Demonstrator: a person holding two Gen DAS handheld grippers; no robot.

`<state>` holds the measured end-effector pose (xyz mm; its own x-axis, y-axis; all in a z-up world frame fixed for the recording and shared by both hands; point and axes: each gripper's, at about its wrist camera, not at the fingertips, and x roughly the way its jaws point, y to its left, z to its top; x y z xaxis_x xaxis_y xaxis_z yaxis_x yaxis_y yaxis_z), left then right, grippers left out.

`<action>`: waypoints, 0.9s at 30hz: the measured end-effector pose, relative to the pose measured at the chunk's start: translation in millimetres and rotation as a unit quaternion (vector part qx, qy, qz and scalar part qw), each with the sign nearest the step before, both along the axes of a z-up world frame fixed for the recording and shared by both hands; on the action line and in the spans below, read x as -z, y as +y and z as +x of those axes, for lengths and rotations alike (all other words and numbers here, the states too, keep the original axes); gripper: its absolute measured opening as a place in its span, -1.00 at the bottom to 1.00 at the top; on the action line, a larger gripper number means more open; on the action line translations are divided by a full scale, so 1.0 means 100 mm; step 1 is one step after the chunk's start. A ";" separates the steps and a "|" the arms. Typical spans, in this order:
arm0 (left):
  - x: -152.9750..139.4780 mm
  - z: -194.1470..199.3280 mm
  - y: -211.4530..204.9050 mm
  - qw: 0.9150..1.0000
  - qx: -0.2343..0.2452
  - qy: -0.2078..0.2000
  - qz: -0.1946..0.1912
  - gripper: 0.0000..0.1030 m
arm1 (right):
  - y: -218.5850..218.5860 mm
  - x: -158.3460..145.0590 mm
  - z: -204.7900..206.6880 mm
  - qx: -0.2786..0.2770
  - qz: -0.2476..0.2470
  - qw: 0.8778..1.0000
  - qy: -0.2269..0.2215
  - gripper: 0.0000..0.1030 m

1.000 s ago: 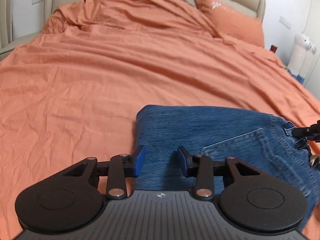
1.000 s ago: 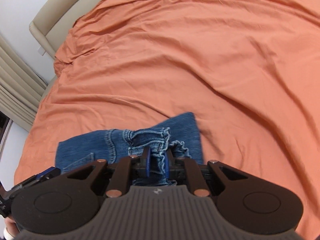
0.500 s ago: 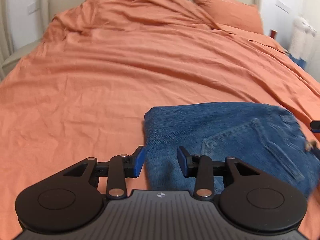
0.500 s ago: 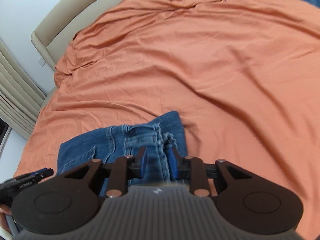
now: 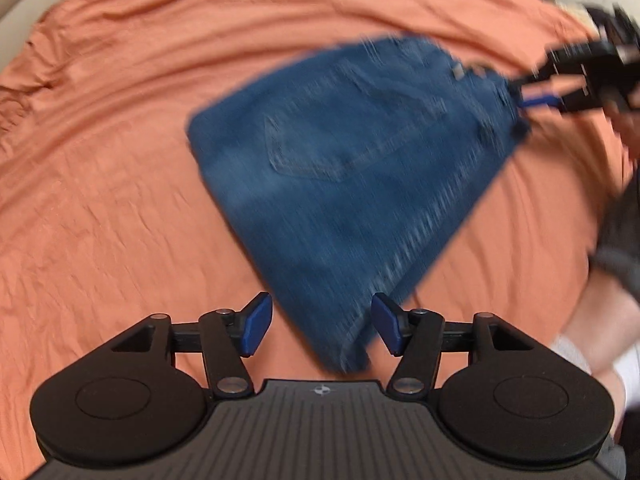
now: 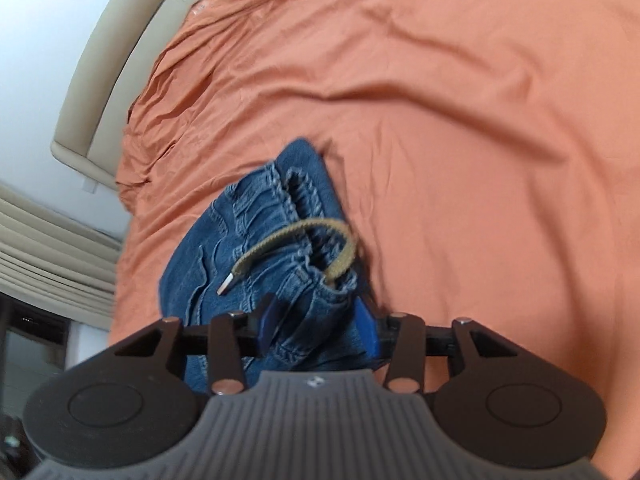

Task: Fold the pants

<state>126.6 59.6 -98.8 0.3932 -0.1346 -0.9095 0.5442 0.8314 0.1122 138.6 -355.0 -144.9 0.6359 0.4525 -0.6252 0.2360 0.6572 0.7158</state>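
The folded blue jeans [image 5: 344, 184] lie on the orange bedsheet [image 5: 100, 200], back pocket up, blurred by motion. My left gripper [image 5: 320, 330] is open, its blue pads either side of the near corner of the jeans without gripping it. My right gripper [image 6: 316, 330] is open with the bunched waistband [image 6: 304, 292] between its pads; a tan drawstring [image 6: 296, 240] loops out of the waistband. The right gripper also shows in the left wrist view [image 5: 536, 94] at the jeans' far right edge.
The beige padded headboard [image 6: 100, 80] runs along the far left of the bed. The person's arm and grey sleeve [image 5: 616, 240] are at the right. Beige curtains or slats [image 6: 48, 256] stand beside the bed.
Both views have swung sharply and the jeans now lie turned. The right gripper's jaws have widened from pinching the waistband. The left gripper has opened wider and pulled back to the jeans' corner.
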 end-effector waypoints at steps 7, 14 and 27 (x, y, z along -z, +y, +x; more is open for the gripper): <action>0.26 0.08 -0.13 0.997 -0.039 0.029 0.062 -0.44 | 0.00 -0.08 -0.04 0.003 0.010 0.999 -0.040 -0.87; 0.44 0.07 -0.25 0.990 -0.036 0.066 0.121 -0.90 | 0.11 -0.08 -0.06 -0.004 -0.079 0.997 -0.018 -0.95; 0.58 0.08 0.03 0.980 -0.099 0.124 0.117 -1.00 | 0.11 0.03 0.00 -0.006 -0.108 0.994 0.016 -0.92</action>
<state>134.2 63.0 -157.0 0.1530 0.1461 -0.9774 0.4101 0.8904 0.1973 138.3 -343.6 -148.3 0.6091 0.3126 -0.7288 0.2486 0.7974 0.5498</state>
